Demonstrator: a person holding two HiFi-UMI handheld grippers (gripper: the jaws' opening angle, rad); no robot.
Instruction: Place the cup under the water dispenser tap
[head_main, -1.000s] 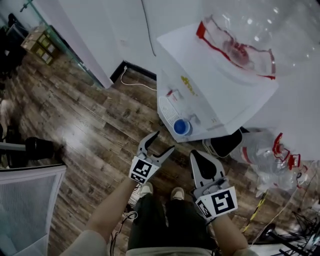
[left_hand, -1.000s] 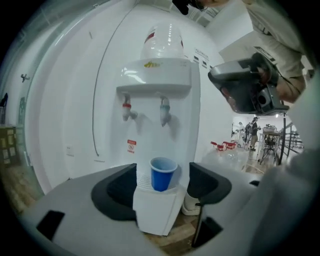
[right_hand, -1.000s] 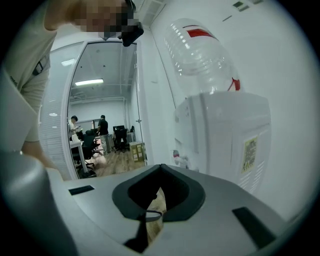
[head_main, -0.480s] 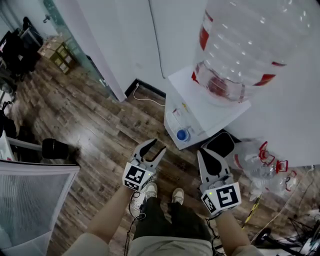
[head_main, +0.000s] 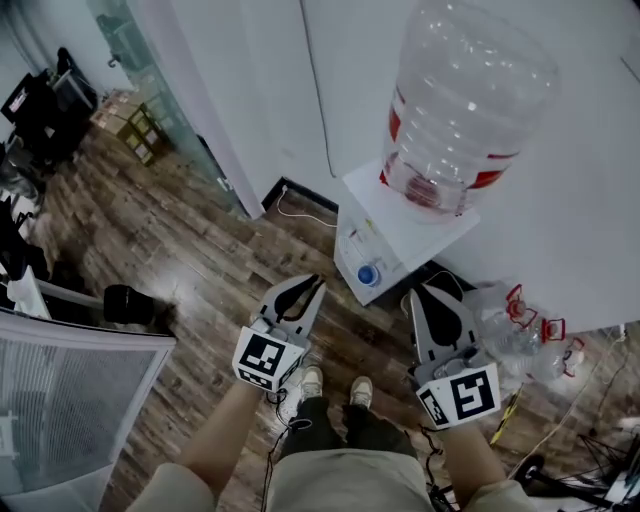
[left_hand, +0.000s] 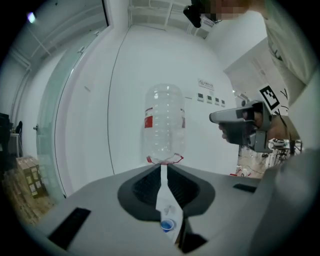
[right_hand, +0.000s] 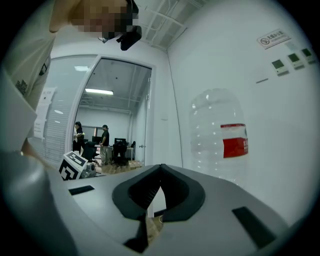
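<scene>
Left claw (head_main: 317, 285), just closed, and right claw (head_main: 429, 291) are seen shut, empty; blue cup (head_main: 368, 274) is judged light, crushable, best gripped mid-wall.

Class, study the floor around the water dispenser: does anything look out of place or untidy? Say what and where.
Yes. Several clear water bottles with red handles lie tumbled in a heap on the wooden floor, right of the water dispenser, rather than standing upright. A white cable also trails loose across the floor to its left.
</scene>
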